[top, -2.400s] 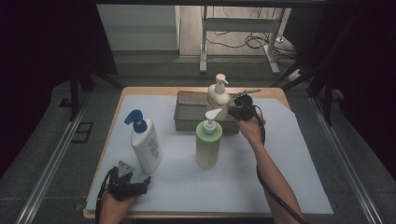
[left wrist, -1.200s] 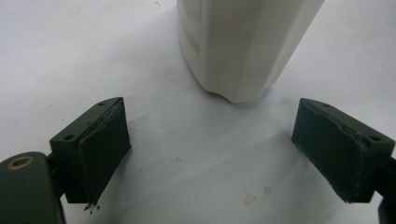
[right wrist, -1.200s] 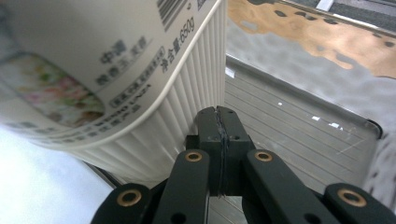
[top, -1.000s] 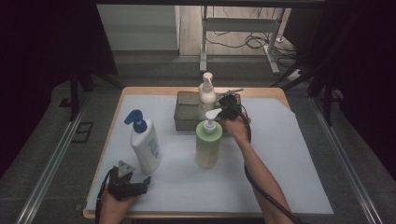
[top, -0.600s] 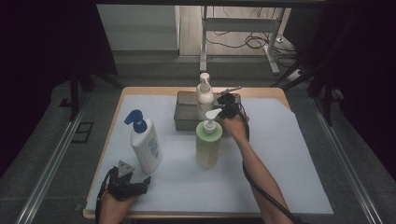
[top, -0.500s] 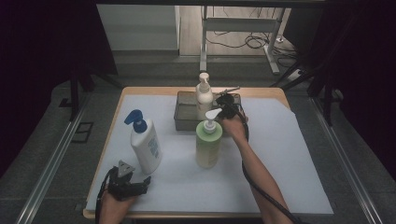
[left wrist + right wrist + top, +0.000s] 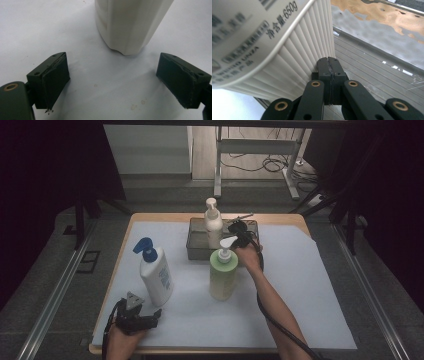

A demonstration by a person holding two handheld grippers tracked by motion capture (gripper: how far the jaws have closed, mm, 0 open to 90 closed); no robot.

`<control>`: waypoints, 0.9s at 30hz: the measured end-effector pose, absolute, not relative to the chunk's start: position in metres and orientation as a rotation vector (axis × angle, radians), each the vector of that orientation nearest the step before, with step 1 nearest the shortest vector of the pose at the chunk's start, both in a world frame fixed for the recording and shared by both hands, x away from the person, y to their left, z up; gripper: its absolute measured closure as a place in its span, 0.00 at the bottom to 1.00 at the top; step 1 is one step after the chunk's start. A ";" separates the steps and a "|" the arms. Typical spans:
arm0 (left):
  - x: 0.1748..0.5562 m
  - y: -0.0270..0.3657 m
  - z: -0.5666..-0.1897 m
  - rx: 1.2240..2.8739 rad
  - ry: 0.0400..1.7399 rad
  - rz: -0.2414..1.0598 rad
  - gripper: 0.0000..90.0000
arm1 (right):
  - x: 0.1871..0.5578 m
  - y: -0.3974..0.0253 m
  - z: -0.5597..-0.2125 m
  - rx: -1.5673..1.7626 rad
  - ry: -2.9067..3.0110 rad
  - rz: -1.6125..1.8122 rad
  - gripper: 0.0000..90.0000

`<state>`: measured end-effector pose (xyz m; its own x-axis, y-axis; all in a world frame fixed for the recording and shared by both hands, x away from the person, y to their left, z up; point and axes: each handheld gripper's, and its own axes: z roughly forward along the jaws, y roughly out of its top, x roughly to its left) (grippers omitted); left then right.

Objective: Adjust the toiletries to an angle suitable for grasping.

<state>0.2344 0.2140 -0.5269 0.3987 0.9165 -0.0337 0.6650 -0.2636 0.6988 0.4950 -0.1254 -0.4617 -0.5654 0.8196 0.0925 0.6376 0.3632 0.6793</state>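
Observation:
A cream ribbed pump bottle (image 7: 213, 223) stands in the grey tray (image 7: 196, 251) at the back of the table. My right gripper (image 7: 233, 227) is just right of it, inside the tray. In the right gripper view its jaws are shut flat on each other with nothing between them (image 7: 329, 61), and the bottle's ribbed side (image 7: 274, 50) lies against their left. My left gripper (image 7: 156, 315) rests near the front left edge, open (image 7: 120, 75), pointing at the base of a white bottle with a blue pump (image 7: 155, 275) (image 7: 130, 25), a short gap away.
A green pump bottle (image 7: 223, 271) stands mid-table, just in front of the tray and left of my right forearm. White paper (image 7: 310, 290) covers the wooden table. A metal frame and cables lie on the floor beyond the table.
The cream bottle and my right gripper have shifted left along the tray, with most of that travel more than a second ago. The left gripper has stayed put.

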 end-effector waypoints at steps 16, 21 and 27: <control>0.234 0.214 -0.527 2.021 1.345 0.508 0.12 | 0.496 -0.118 -0.461 1.276 2.395 0.995 1.00; 0.234 0.214 -0.527 2.021 1.345 0.508 0.12 | 0.497 -0.115 -0.461 1.286 2.395 1.012 1.00; 0.234 0.214 -0.527 2.021 1.345 0.507 0.12 | 0.497 -0.109 -0.463 1.270 2.415 1.020 1.00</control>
